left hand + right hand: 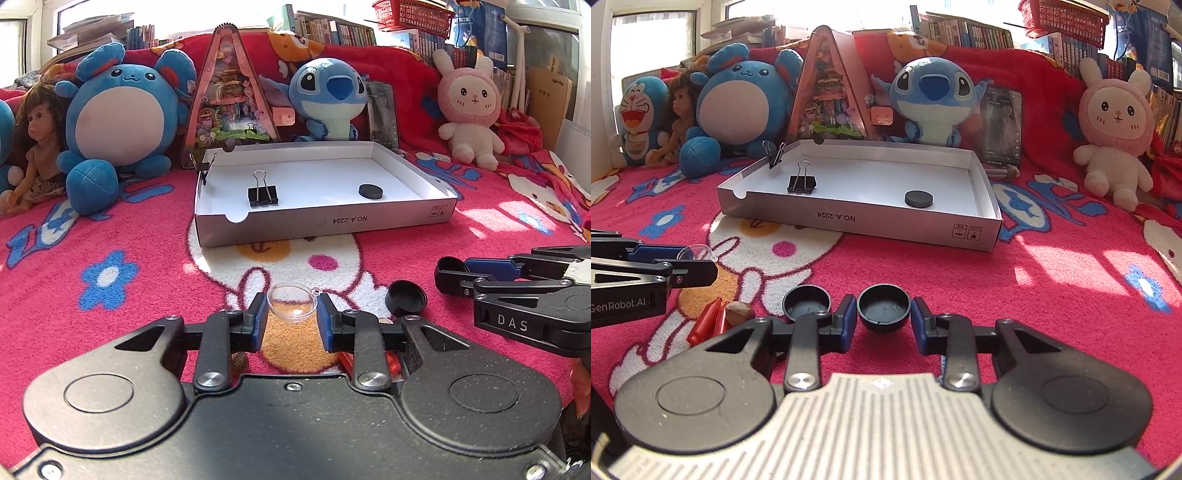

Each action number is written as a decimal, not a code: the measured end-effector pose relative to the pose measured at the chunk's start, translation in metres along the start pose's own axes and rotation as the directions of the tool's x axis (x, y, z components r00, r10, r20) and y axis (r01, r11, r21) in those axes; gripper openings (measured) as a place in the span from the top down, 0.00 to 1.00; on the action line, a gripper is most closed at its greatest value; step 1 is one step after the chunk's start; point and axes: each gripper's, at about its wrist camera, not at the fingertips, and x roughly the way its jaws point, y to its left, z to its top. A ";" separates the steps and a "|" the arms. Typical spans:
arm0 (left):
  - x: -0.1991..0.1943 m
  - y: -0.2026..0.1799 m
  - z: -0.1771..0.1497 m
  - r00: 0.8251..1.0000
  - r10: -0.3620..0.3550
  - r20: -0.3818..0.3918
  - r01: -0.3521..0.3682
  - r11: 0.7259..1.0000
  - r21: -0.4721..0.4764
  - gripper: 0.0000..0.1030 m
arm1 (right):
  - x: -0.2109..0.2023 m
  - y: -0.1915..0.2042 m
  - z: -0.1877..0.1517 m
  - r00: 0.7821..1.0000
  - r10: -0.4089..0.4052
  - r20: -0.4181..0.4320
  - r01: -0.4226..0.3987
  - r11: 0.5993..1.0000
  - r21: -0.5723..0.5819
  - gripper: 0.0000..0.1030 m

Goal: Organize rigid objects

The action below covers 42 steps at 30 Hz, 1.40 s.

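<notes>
White box [325, 218]: laid open on the pink blanket [110, 236]; a black binder clip [262, 195] and a black disc [371, 191] are held inside, a second clip [202, 167] is fixed to its left wall.
Left gripper [291, 321]: fingers parted, a clear half-sphere shell [292, 302] is set between them, contact cannot be told.
Right gripper [884, 321]: fingers parted around a black cap [884, 306], not clamped.
Second black cap [806, 297]: lying just beside it on the blanket.

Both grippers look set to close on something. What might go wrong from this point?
The left gripper straddles a clear plastic half-shell; smooth and rounded, it may squirt out or crack under the pads. The right gripper brackets one black cap, with a second cap just beside its left finger, so closing may nudge that one. The grippers sit near each other, and both loads go to the white box, so they might collide.
</notes>
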 end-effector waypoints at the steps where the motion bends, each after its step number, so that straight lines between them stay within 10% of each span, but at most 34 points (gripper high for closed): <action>1: 0.000 0.001 0.002 1.000 -0.004 0.001 0.004 1.000 -0.003 0.74 | 0.000 0.000 0.002 1.000 0.002 0.003 -0.002 1.000 0.001 0.64; 23: 0.048 0.044 0.097 0.996 -0.094 0.008 0.094 0.978 -0.185 0.74 | 0.031 -0.035 0.081 1.000 0.003 0.028 -0.005 0.996 0.091 0.64; 42: 0.158 0.052 0.113 0.974 -0.081 -0.214 0.034 0.977 -0.211 0.74 | 0.125 -0.057 0.138 0.987 0.036 -0.156 -0.011 0.987 0.158 0.64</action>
